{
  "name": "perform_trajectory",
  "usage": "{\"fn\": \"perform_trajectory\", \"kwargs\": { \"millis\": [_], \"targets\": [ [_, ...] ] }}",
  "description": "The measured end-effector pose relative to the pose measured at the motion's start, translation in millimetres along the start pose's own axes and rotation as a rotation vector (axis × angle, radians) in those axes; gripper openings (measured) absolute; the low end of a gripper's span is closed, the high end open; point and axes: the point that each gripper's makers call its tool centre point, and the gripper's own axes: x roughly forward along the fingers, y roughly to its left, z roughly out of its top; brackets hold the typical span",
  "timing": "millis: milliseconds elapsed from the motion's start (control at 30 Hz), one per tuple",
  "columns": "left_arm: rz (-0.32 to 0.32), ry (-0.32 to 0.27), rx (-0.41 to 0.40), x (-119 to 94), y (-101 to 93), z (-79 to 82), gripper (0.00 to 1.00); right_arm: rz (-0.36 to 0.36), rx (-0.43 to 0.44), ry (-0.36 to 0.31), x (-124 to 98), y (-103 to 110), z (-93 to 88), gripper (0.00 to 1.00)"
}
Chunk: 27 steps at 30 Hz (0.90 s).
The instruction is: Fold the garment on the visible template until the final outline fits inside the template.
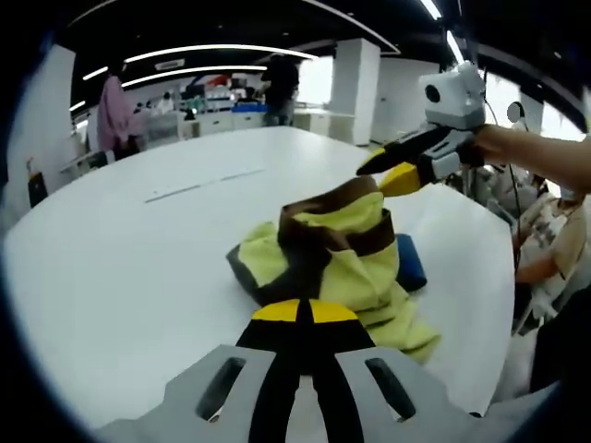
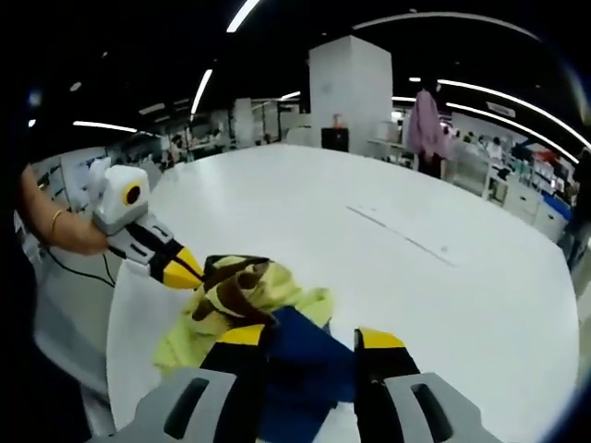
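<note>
One garment: we see a crumpled yellow-green piece (image 1: 355,268) with brown bands and a blue part, heaped rather than flat.
Where it lies: on the white table (image 1: 120,268), close to the table edge nearest the person and well apart from the far edge.
Blue part: in the right gripper view the blue cloth (image 2: 300,355) lies at the near side of the heap, with the yellow-green and brown folds behind it.
Left gripper: we see the left gripper (image 1: 300,312) with its yellow tips pressed together right at the near edge of the heap; we cannot tell whether any cloth is pinched between them. In the right gripper view its tip touches the brown fold on the heap's left side.
Right gripper: the right gripper (image 2: 312,340) has its fingers spread apart, with the blue cloth lying between them. In the left gripper view its tips sit just at the raised brown band on top of the heap.
Hands: a hand (image 1: 517,148) holds the right gripper; a hand (image 2: 65,231) wearing a thin bangle holds the left one.
Table marking: a thin straight line (image 1: 203,185) runs across the table's middle, well apart from the garment.
Room behind: a white pillar (image 1: 355,88), a person in a pink top (image 1: 115,111) and a person in dark clothes (image 1: 282,83) beyond the table's far edge.
</note>
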Motion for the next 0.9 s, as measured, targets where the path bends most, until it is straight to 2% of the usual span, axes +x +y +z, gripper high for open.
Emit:
{"fn": "perform_trajectory", "kwargs": {
  "millis": [200,400,700,900],
  "targets": [
    [-0.003,0.001,0.005,-2,2.5,-0.4,0.0,0.07,-0.014,0.041,5,1,-4.7,0.31],
    [0.002,0.01,0.013,-3,6.5,-2.2,0.0,0.097,0.001,0.09,6,1,-15.4,0.23],
    [0.014,0.015,0.017,-6,11.1,-3.4,0.0,0.119,0.0,0.131,3,7,-25.7,0.0],
    [0.019,0.01,0.01,-10,11.5,-2.0,0.0,0.118,-0.022,0.123,-2,12,-26.1,0.0]
  ]
}}
